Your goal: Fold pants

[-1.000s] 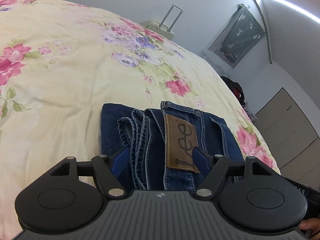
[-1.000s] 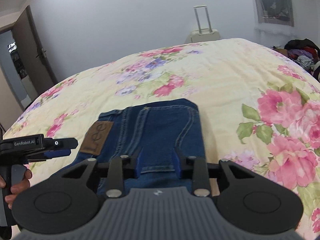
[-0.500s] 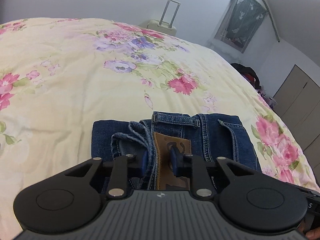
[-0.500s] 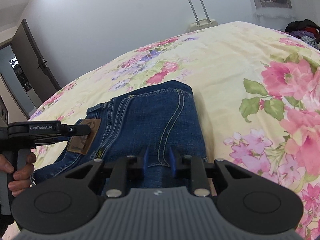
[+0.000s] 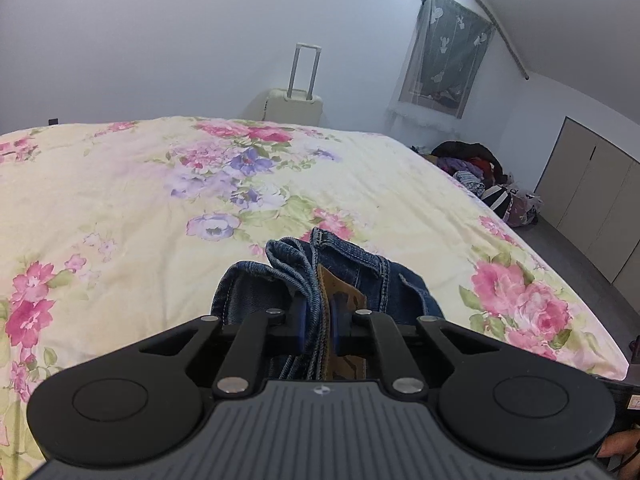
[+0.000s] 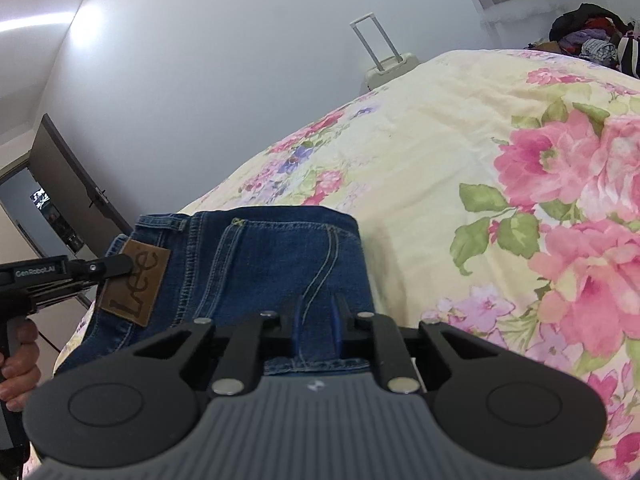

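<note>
Folded blue jeans [image 6: 256, 264] with a brown leather patch [image 6: 136, 282] are held lifted over the floral bedspread [image 6: 460, 152]. My left gripper [image 5: 318, 322] is shut on the waistband edge of the jeans [image 5: 348, 272] beside the patch [image 5: 344, 294]. It also shows in the right wrist view [image 6: 100, 268] at the left. My right gripper [image 6: 316, 326] is shut on the jeans' near edge by the back pocket stitching. The underside of the jeans is hidden.
The floral bedspread [image 5: 160, 208] stretches ahead. A cream suitcase [image 5: 294, 110] stands past the far edge by the wall. A clothes pile [image 5: 480, 172] lies on the floor at right, near cupboard doors [image 5: 592, 200]. An open door [image 6: 68, 184] is at left.
Both grippers closed on the jeans' near edge and lifted it. The jeans rose off the bed and bunched up between the left fingers. Both views tilted upward.
</note>
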A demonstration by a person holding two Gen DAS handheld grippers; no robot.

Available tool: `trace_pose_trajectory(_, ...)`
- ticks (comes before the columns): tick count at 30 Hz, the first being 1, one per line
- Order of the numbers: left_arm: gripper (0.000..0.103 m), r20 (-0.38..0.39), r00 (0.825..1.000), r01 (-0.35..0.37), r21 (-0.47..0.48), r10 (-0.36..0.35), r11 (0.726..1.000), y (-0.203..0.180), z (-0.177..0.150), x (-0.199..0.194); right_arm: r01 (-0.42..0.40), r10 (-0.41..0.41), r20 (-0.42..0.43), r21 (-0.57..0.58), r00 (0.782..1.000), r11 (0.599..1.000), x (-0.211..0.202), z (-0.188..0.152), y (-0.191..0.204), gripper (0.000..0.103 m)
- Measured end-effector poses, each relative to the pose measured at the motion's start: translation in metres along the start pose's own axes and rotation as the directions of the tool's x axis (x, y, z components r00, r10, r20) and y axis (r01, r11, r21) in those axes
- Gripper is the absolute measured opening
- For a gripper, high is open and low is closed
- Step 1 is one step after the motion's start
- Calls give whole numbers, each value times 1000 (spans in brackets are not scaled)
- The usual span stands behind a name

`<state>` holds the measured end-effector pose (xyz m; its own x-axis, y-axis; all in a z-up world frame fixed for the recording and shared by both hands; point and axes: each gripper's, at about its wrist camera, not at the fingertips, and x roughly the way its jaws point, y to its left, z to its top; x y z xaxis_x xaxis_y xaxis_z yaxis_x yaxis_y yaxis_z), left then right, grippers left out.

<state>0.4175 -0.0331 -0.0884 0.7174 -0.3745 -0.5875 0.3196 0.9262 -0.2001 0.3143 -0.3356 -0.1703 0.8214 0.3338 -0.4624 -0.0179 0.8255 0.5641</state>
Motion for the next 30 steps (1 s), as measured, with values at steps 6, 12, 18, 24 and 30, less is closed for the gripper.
trace_pose_trajectory(6,13,-120,991,-80,-158,61,984,57,-42,37,-3,2,-29,-14,1000,1000,5,0,-1,11)
trace_pose_trajectory(12,14,-126,992,-53,-242,22,969,83,-55,50,-3,0,-56,-60,998,998,17,7,8,9)
trace_pose_trajectory(18,15,-121,992,-15,-300,-23,954,99,-66,55,20,-40,-89,-216,995,976,73,54,37,9)
trace_pose_trajectory(24,16,-127,991,8,-328,-52,945,109,-73,65,76,-152,-261,-278,953,957,150,60,33,0)
trace_pose_trajectory(30,20,-130,991,-13,-352,-35,936,110,-72,60,107,-200,-325,-282,924,953,173,55,20,0)
